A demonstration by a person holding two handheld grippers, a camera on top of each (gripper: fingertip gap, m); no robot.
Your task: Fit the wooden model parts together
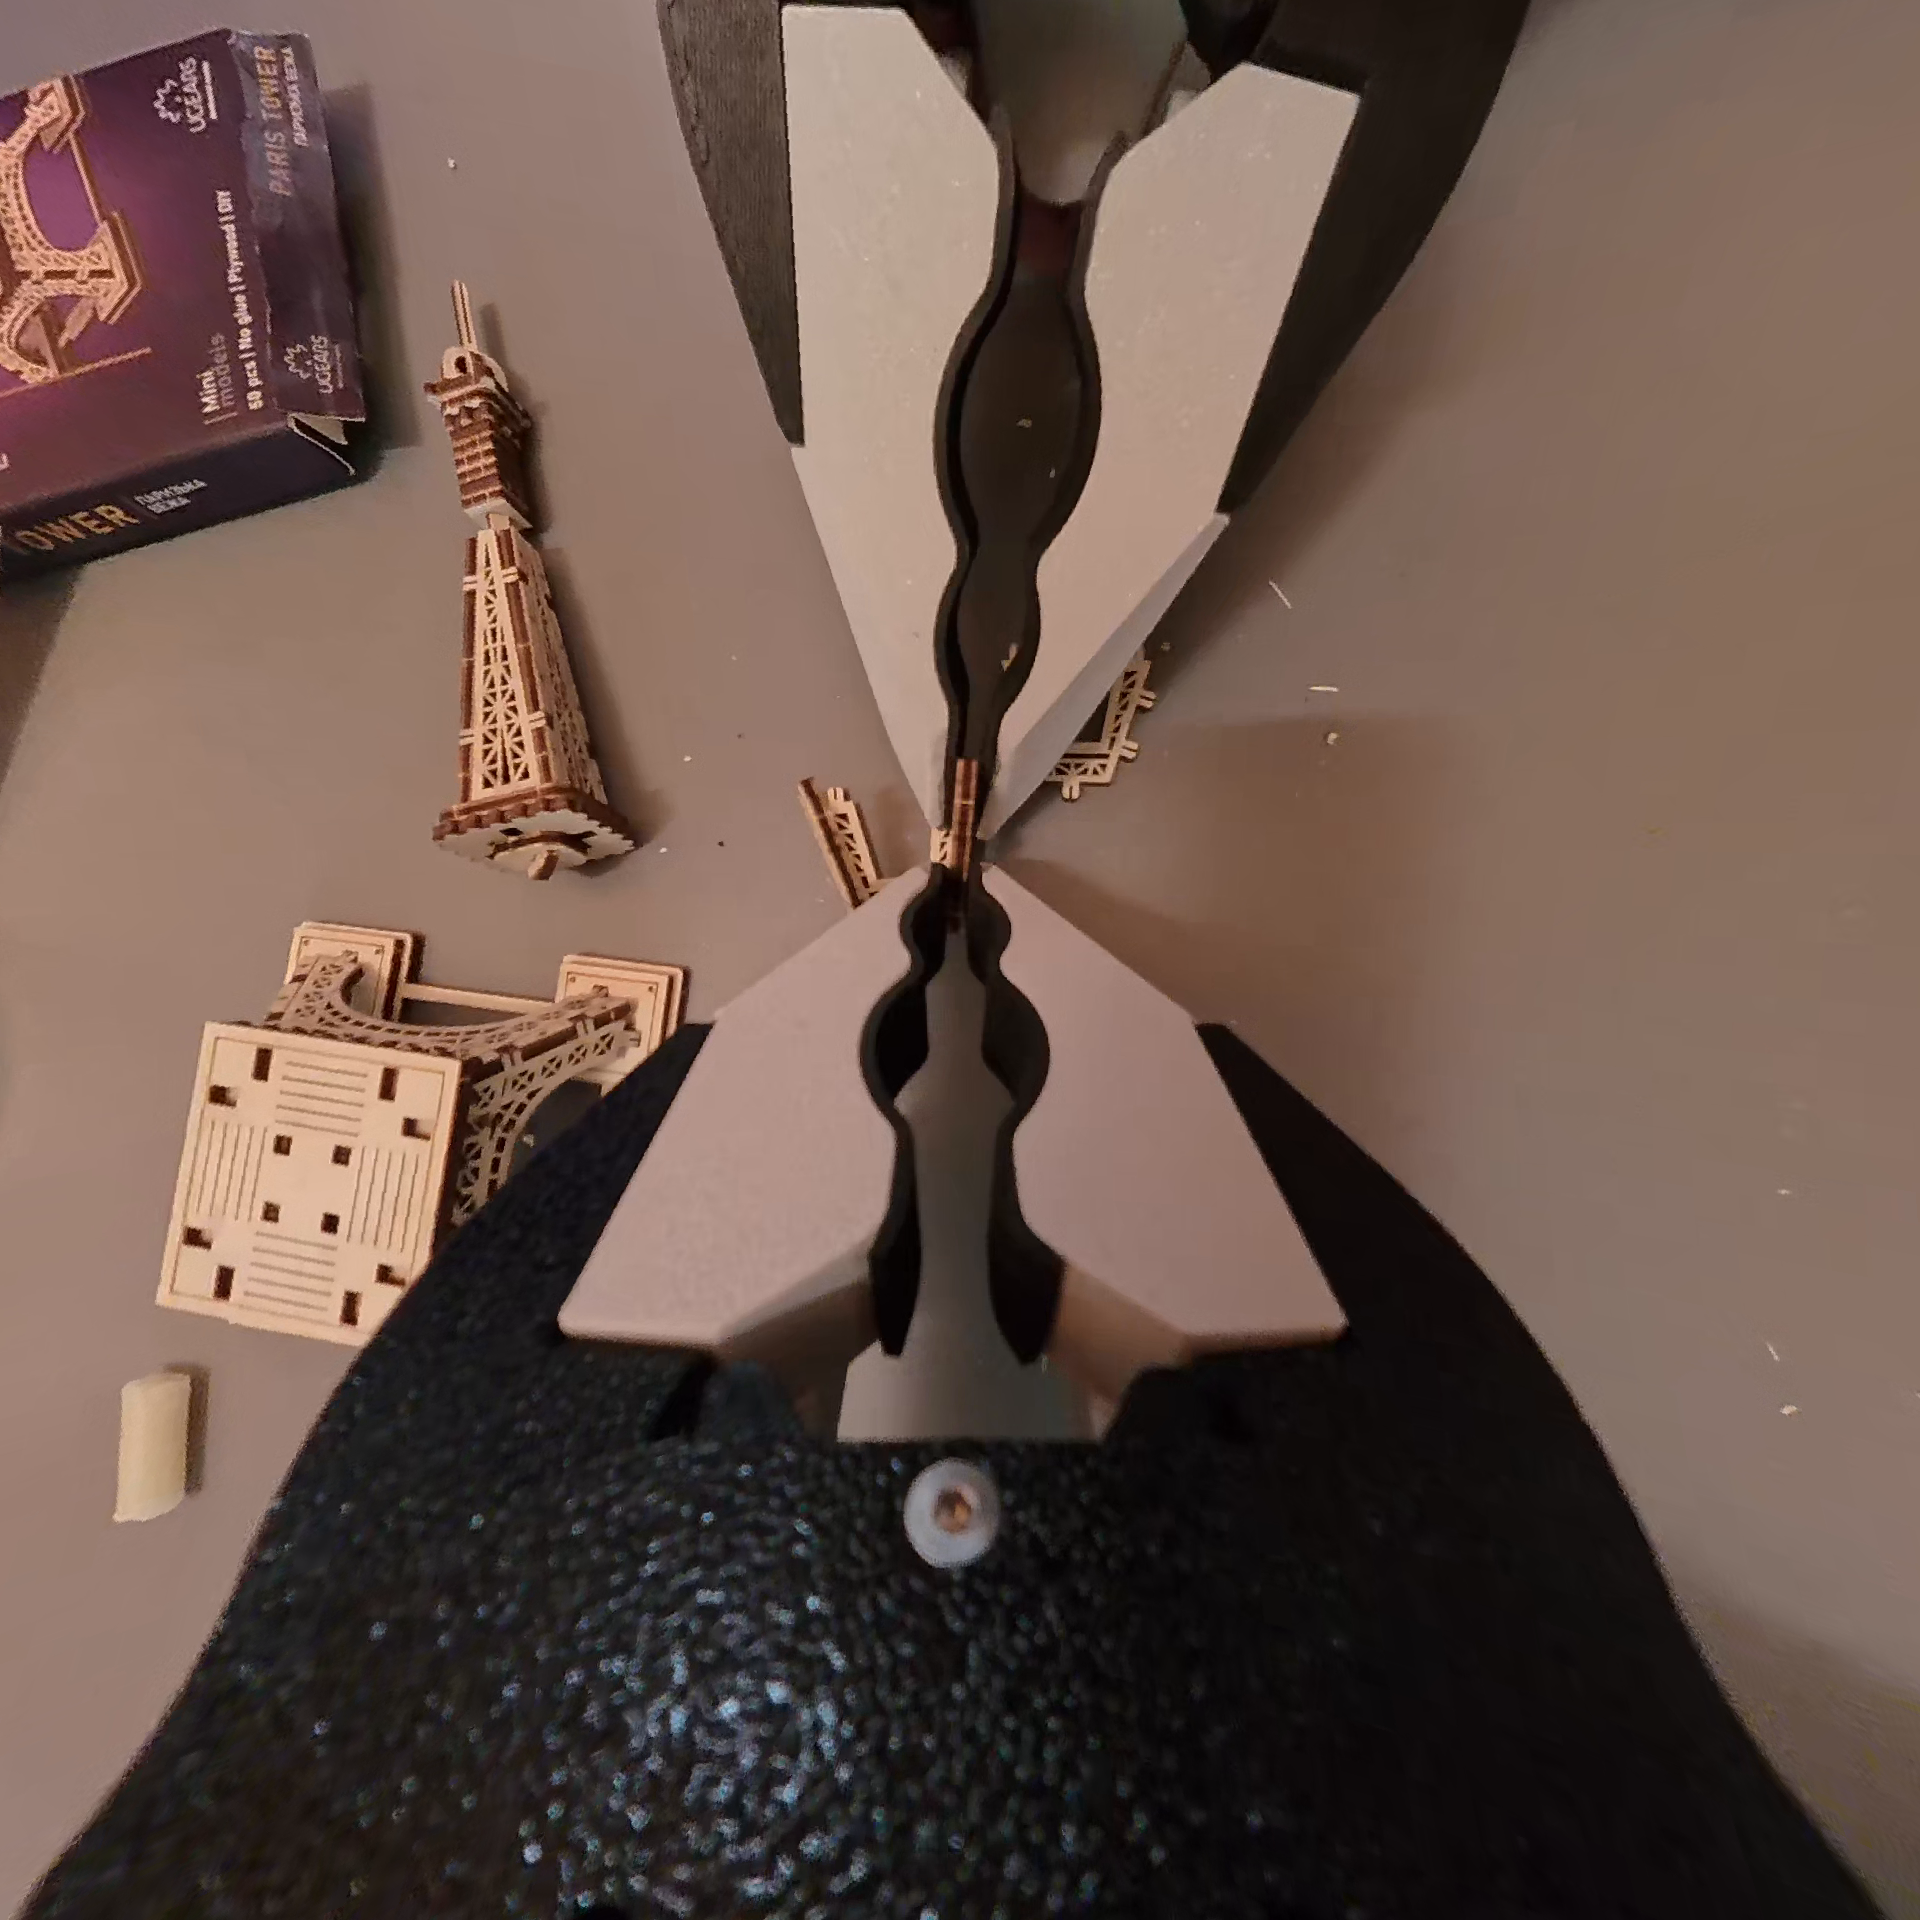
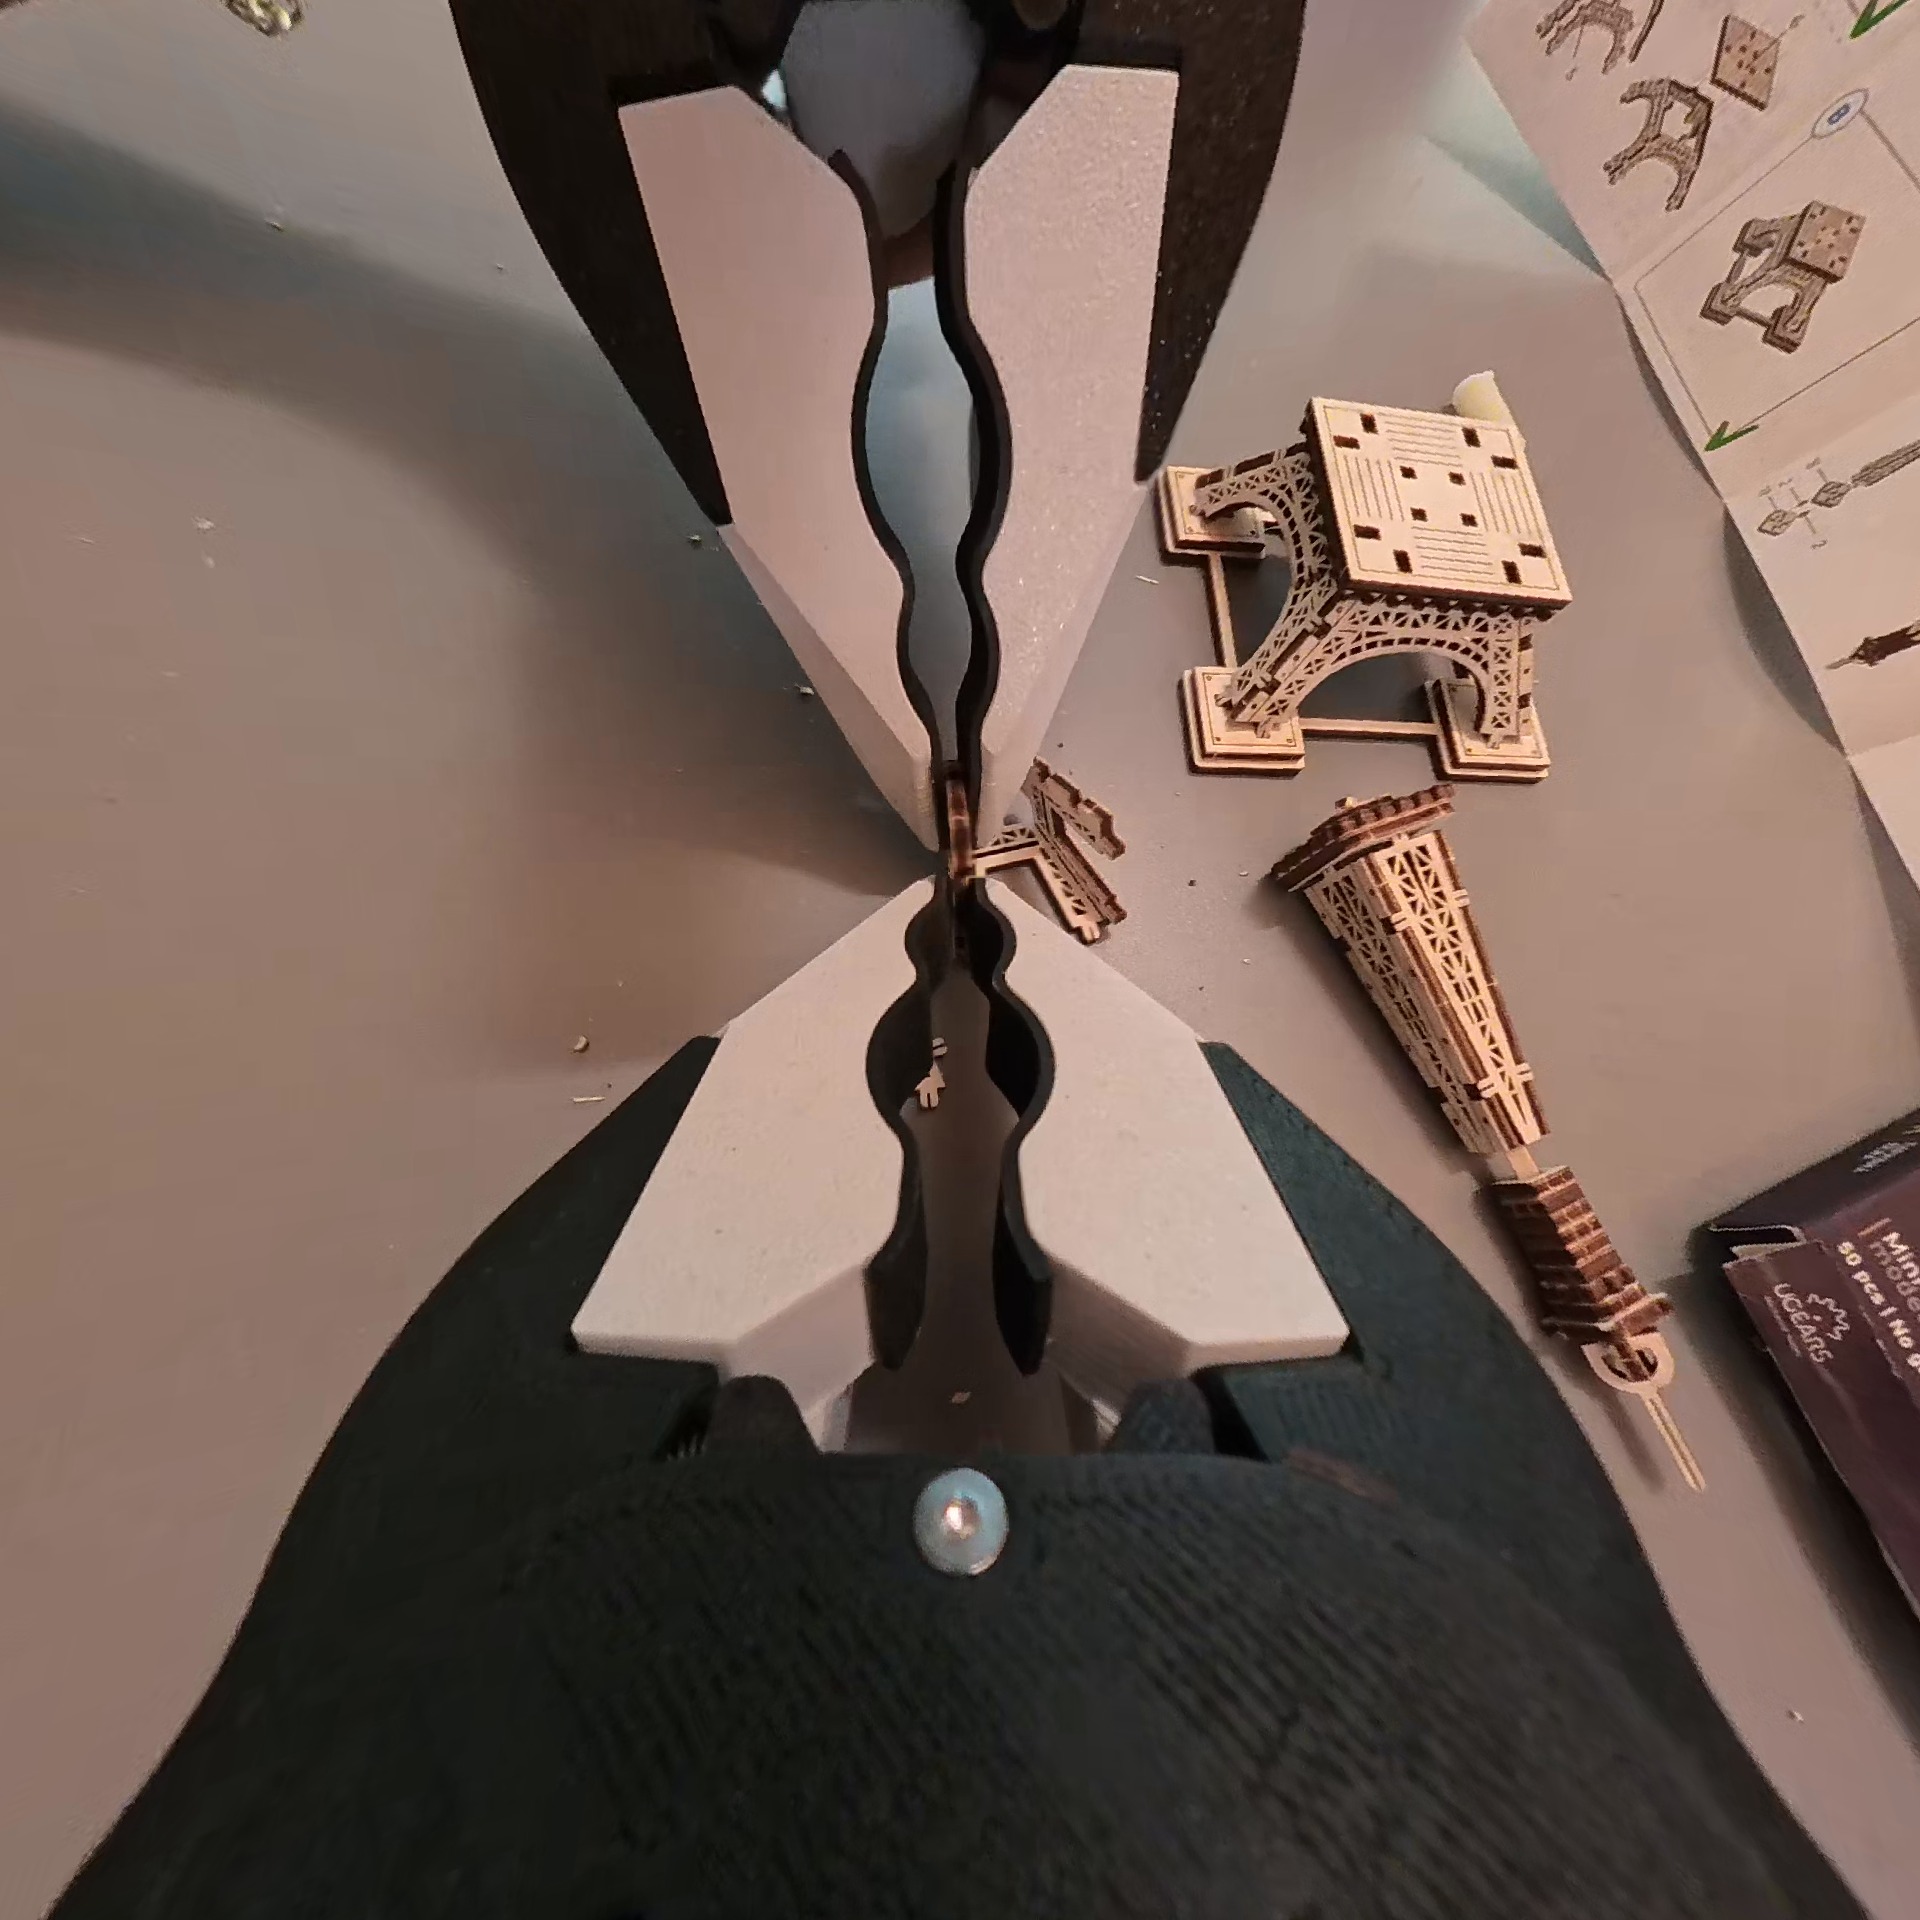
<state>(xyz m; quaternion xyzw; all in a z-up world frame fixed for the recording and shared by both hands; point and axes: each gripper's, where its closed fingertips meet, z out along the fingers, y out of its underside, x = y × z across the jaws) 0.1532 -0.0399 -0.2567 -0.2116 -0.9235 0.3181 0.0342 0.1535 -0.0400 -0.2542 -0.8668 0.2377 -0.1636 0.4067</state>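
Observation:
My left gripper [image 1: 951, 891] and right gripper [image 2: 956, 894] meet tip to tip above the grey table. Each is shut on thin wooden lattice parts [image 1: 966, 802] pinched edge-on between the tips [image 2: 956, 821]. A lattice arm [image 2: 1070, 852] sticks out sideways from the held parts; it also shows in the left wrist view [image 1: 847, 847]. Another lattice frame [image 1: 1107, 727] shows behind the right gripper's finger. I cannot tell which gripper holds which part. The right gripper [image 1: 968, 769] enters the left wrist view from the top, and the left gripper [image 2: 951, 774] does the same in the right wrist view.
The built tower base [image 2: 1434, 551] stands on the table [image 1: 312, 1153]. The tapered upper tower with its spire [image 2: 1423, 987] lies on its side [image 1: 509, 644]. There is a purple model box [image 1: 156, 291], an instruction sheet [image 2: 1766, 260] and a small pale cylinder [image 1: 156, 1444]. Less than 4 cm separates the two grippers' tips. Left tips and right tips are each some 20 centimetres from the small pale cylinder [image 1: 156, 1444].

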